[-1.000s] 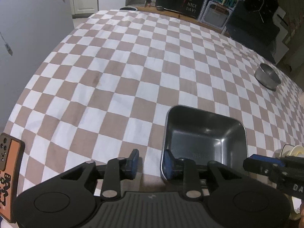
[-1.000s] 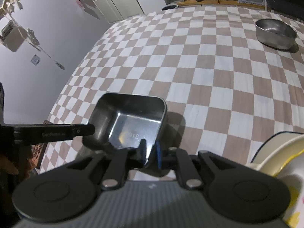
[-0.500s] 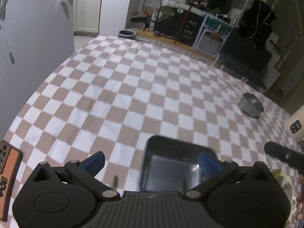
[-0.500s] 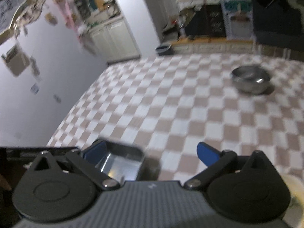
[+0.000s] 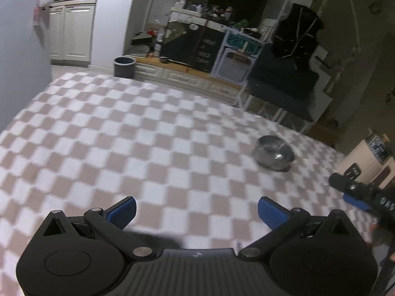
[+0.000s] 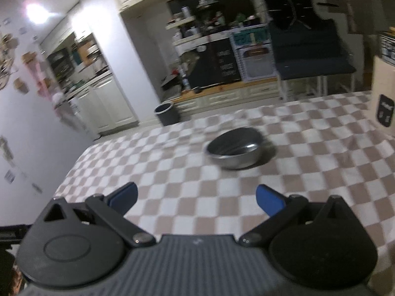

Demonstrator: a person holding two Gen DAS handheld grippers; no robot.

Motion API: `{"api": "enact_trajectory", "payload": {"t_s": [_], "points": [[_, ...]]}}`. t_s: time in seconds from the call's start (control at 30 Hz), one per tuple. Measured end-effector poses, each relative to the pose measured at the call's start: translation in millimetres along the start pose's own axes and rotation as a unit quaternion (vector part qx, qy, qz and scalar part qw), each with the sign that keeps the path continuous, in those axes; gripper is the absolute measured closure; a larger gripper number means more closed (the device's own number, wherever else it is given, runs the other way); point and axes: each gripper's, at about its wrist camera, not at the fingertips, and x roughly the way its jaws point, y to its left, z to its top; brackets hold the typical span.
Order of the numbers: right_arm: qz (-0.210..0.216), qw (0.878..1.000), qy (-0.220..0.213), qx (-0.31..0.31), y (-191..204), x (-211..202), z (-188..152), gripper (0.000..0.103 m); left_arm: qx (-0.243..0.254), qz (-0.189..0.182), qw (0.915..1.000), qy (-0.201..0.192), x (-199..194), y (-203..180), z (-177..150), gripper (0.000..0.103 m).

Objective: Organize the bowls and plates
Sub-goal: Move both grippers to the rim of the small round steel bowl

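Covering table, checkered cloth (image 5: pixel 172 133), cluttered kitchen behind

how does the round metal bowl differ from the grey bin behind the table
The round metal bowl is shiny steel, low and wide; the grey bin is matte, dark and taller than it is wide. The bowl rests on the checkered tablecloth; the bin is beyond the table's far edge, by the white cabinets. Both are round, open-topped and upright.

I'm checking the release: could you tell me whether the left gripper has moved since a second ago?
Yes. The left gripper has opened and pulled back from the square tray, now out of view; the round bowl sits lower in frame.
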Motion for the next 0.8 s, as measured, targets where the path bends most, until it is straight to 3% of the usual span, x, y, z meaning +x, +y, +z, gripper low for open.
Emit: {"api": "enact_trajectory", "payload": {"t_s": [0.1,0.23,0.4,0.5,0.6,0.7,0.77,0.8], "points": [[-0.021,0.999,-0.024,-0.001,-19,8,5,0.000,0.006,-0.016,0.9999,0.002,23,-26,8,0.000],[-0.035,0.999,-0.018,0.003,-46,23,14,0.000,0.003,-0.027,0.9995,0.018,57,-50,17,0.000],[-0.049,0.997,0.008,0.053,-80,47,21,0.000,-0.025,-0.026,0.9987,0.036,100,-67,34,0.000],[-0.057,0.991,0.016,0.116,-96,62,22,0.002,-0.047,-0.030,0.9977,0.039,122,-76,45,0.002],[-0.023,0.986,0.017,0.163,-107,78,25,0.017,-0.069,-0.048,0.9949,0.055,146,-83,53,0.010],[-0.001,0.985,0.010,0.171,-111,96,29,0.029,-0.079,-0.054,0.9934,0.063,166,-89,58,0.023],[0.007,0.984,0.015,0.176,-113,108,32,0.047,-0.083,-0.054,0.9928,0.067,179,-92,62,0.033],[0.005,0.983,0.013,0.181,-114,111,33,0.049,-0.087,-0.059,0.9923,0.066,185,-92,63,0.035]]}}
